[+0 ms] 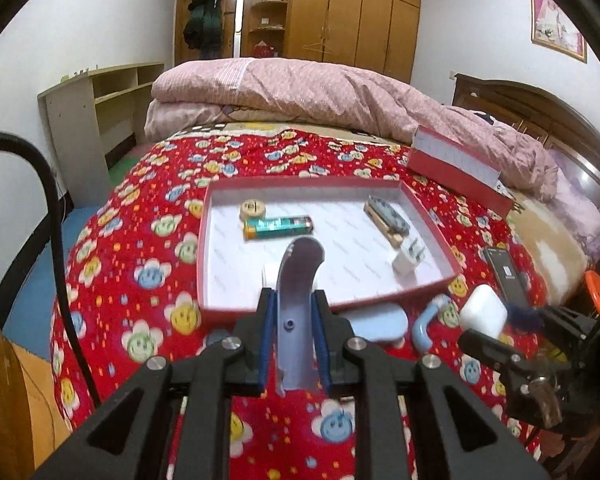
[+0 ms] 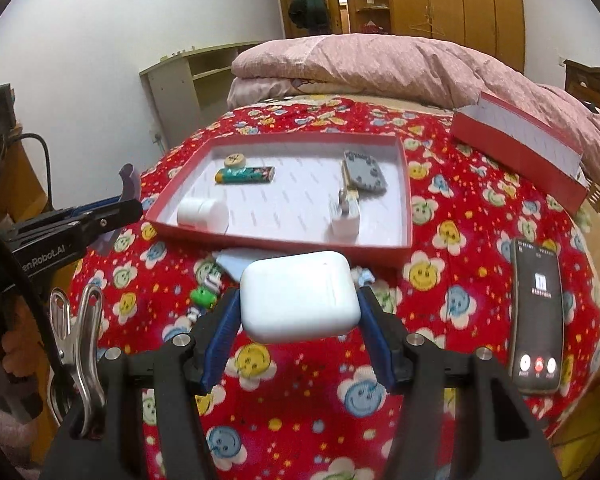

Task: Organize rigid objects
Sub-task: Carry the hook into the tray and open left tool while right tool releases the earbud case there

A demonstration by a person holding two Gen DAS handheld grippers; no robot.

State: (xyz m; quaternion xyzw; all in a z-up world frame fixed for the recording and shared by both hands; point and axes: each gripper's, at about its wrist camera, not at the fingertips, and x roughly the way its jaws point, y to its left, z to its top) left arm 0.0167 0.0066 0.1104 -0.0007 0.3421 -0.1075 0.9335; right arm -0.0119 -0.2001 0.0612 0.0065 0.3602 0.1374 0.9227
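A shallow red tray [image 1: 432, 220] [image 2: 407, 216] lies on the bed. It holds a green battery [image 1: 278, 227] [image 2: 246, 175], a round wooden piece [image 1: 253, 209] [image 2: 234, 160], a grey block [image 1: 387, 215] [image 2: 365, 172], a white plug [image 1: 408, 260] [image 2: 345, 224] and a white cylinder [image 2: 203, 213]. My left gripper [image 1: 295, 344] [image 2: 134, 204] is shut on a curved lilac plastic piece [image 1: 298, 292] above the tray's near edge. My right gripper [image 2: 299, 316] [image 1: 496, 334] is shut on a white earbud case [image 2: 300, 294] [image 1: 483, 315] just in front of the tray.
A phone [image 2: 537, 316] [image 1: 505, 276] with a lit screen lies right of the tray. The red lid [image 1: 456, 168] [image 2: 520, 146] leans at the back right by a pink quilt [image 1: 320, 92]. A light blue hook [image 1: 428, 326], a green toy [image 2: 204, 294] and a metal clip [image 2: 78, 344] lie nearby.
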